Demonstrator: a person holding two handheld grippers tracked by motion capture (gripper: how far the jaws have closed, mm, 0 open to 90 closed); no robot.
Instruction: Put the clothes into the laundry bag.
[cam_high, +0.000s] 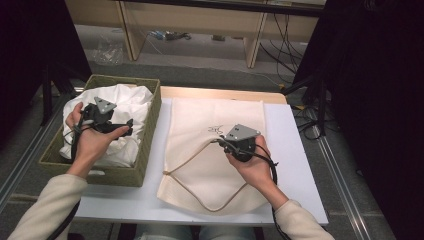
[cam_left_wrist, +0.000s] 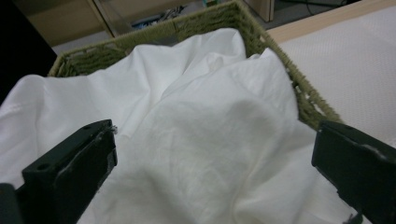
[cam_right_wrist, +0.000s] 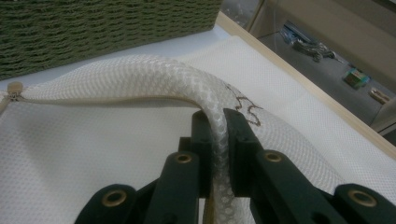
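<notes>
Right fingers (cam_right_wrist: 217, 135) pinch one cord (cam_right_wrist: 140, 77); one basket (cam_high: 150, 145); one bag (cam_high: 200, 175)

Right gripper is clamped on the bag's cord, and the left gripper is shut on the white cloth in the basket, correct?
Not quite. The right gripper is indeed clamped on the cord, but the left gripper is open: the left gripper view shows its jaws spread wide above the white cloth in the basket, gripping nothing.
</notes>
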